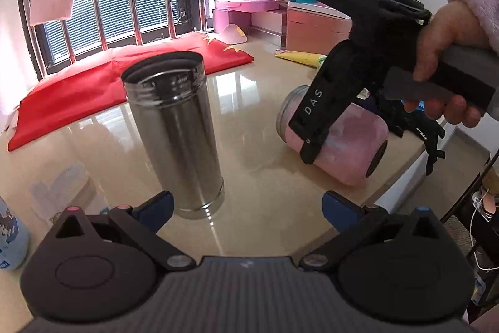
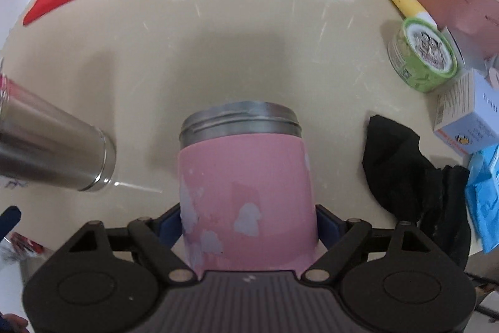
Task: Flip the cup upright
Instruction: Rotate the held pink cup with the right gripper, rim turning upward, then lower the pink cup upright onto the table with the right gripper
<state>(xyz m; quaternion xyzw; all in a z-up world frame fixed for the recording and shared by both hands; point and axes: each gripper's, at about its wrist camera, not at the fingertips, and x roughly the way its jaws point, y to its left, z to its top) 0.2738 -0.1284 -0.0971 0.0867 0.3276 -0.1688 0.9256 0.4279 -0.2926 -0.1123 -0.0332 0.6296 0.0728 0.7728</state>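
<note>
Gripping the pink cup (image 2: 246, 192) low on its body, the right gripper (image 2: 249, 217) has a blue pad pressed to each side, and from the left camera that cup (image 1: 340, 139) lies on its side near the right edge of the table (image 1: 265, 114), threaded metal mouth pointing left and dark base toward the edge. The left gripper (image 1: 246, 205) hangs back, jaws spread wide and empty, just near of the steel tumbler (image 1: 177, 130), which stands upright with its mouth open.

Here is where it could slip. The grab sits close to the base, so the heavier-looking metal collar is out in front; tipped up quickly, the cup could likely pivot between the pads and twist loose. The tabletop is glossy and throws back window glare, so a base set down at an angle may skid instead of seating. The edge is close by on the right, and a dropped cup could roll off. A black cloth (image 2: 414, 177) lies just right of the cup, a poor footing if the base lands on it.

Around them: a red cloth (image 1: 109, 89) at the far left, a green tape roll (image 2: 421, 55) and small boxes at the right, barred windows beyond.
</note>
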